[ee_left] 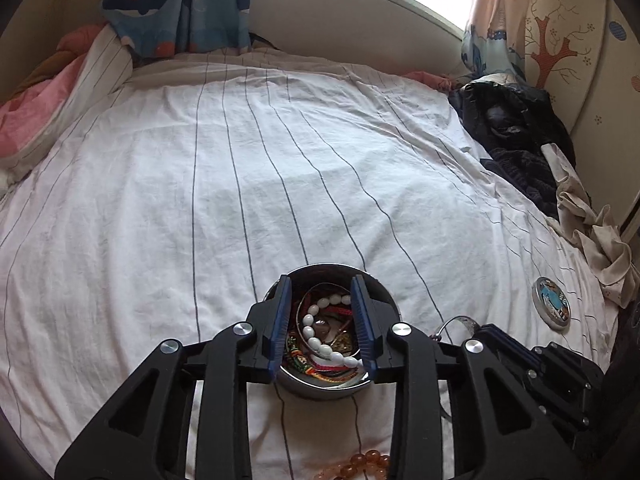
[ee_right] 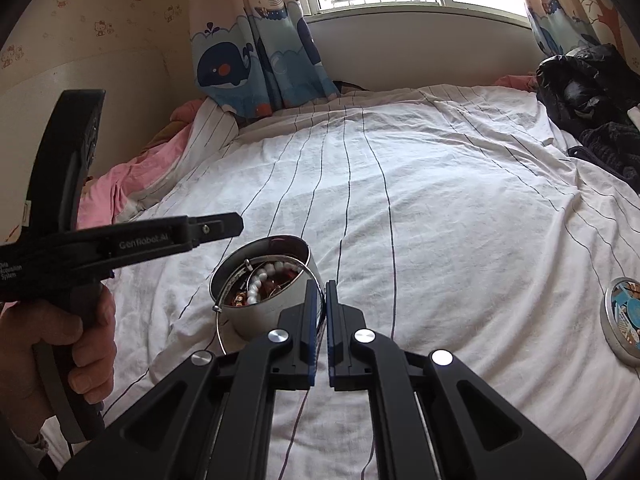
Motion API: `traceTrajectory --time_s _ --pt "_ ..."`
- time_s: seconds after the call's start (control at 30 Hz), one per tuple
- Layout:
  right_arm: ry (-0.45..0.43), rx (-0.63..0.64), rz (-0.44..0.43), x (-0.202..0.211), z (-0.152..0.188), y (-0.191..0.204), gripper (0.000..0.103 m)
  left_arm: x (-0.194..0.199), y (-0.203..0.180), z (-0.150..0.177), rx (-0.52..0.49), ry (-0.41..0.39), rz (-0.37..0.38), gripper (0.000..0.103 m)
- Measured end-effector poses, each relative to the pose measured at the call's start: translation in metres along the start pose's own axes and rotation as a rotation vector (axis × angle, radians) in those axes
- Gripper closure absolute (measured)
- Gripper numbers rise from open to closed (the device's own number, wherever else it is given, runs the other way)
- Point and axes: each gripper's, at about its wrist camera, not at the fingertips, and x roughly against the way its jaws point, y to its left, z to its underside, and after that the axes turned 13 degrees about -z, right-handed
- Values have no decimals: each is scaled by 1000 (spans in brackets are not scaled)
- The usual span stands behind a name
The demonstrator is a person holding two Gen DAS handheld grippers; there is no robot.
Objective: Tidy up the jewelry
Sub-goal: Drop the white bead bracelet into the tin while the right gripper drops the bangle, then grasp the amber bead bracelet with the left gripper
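A round metal tin (ee_left: 332, 380) full of jewelry sits on a bed covered by a white sheet (ee_left: 280, 180) with thin dark stripes.

The left gripper (ee_left: 325, 328) hovers directly above the tin's open mouth. Its blue-padded fingers (ee_left: 280, 328) stand wide apart, about as wide as the tin, and hold nothing. Between them lies a string of smooth white oval beads (ee_left: 316, 332), curving roughly along the fingers' own line, on top of a thin metal bangle, woven red and multicoloured cord bracelets and brownish stones.

The right gripper (ee_right: 320, 332) is just beside the tin's near right wall, with its fingers nearly together. A thin wire loop (ee_right: 224, 340), perhaps the tin's handle or a bangle, passes toward the narrow gap; whether it is pinched cannot be told.

The left gripper looks nearer to the jewelry, so any pick from the tin would likely be a straight descent.

A strand of translucent amber beads (ee_left: 360, 466) lies on the sheet nearer than the tin. The round lid (ee_left: 551, 302), printed in blue, lies flat well to the right.
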Motion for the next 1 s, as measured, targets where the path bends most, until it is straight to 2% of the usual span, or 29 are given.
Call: traceTrajectory --time_s 0.1,0.3,0.43,0.47,0.53,0.57,0.7,0.87,1.0 --pt "6 18 -6 -12 -6 4 98 7 8 7 -8 -18 -46 65" --pt "13 58 -19 -40 -19 17 98 28 21 31 -5 -33 -131 60" --pt "35 80 -10 -62 -24 20 98 39 27 52 2 -32 -156 57" --pt "52 80 -7 -69 -23 19 97 41 27 57 -7 -30 -161 57" --pt "57 69 6 -73 -22 14 83 42 25 64 -26 -20 -162 57" --pt "48 57 11 -69 -21 11 78 43 24 68 -35 -16 -160 57" --pt "37 29 21 -39 -15 6 78 48 22 78 -53 -7 -147 57" --pt "89 0 29 -1 17 6 78 51 14 96 -94 26 -133 57" --pt "133 -20 48 12 38 7 78 50 6 112 -131 56 -124 57"
